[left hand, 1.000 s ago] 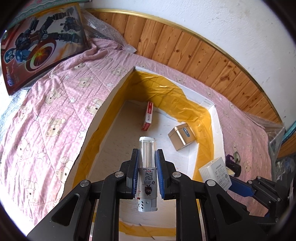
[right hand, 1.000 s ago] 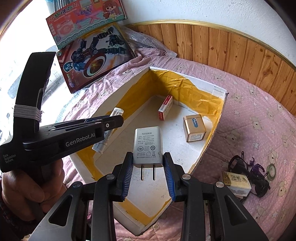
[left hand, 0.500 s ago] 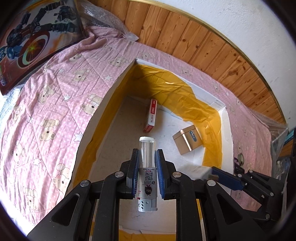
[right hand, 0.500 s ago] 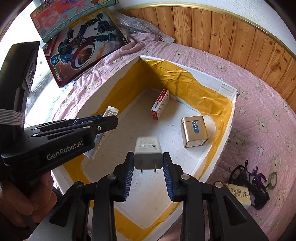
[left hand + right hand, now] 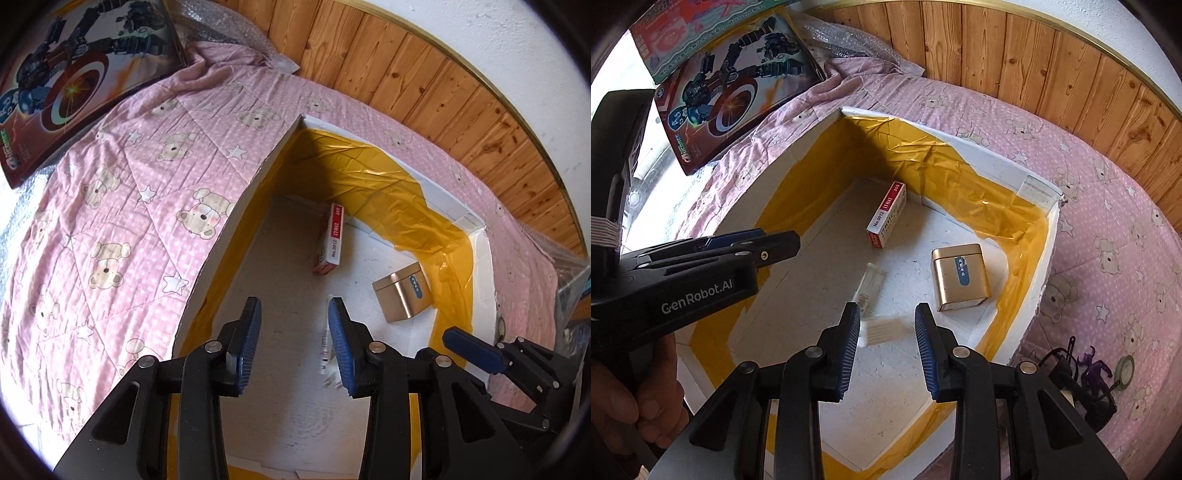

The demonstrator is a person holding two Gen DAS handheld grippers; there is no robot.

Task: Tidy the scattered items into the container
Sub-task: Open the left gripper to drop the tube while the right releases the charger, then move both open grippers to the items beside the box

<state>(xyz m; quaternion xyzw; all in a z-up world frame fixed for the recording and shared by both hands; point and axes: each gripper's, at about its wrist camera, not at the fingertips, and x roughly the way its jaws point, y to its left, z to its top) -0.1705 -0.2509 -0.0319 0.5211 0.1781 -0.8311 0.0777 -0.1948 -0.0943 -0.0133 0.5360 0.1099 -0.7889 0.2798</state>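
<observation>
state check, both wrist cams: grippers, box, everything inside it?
left gripper: fingers opening, nothing between them
right gripper: open, holds nothing
foam box: open-topped, on the quilt
clear tube: blurred, inside box
white charger: blurred, inside box
red carton: lying on box floor
gold tin: on box floor

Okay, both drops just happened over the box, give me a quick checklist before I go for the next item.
1. Left tongs empty: ok, opening, nothing between the pads.
2. Right tongs empty: ok.
3. Clear plastic tube inside the white foam box with yellow tape: ok, blurred, cannot tell if settled.
4. White charger inside the box: ok, also blurred.
5. Red-and-white carton and gold tin undisturbed: cannot tell.
6. Items left outside: not ok, black and purple clutter on the pink quilt.
</observation>
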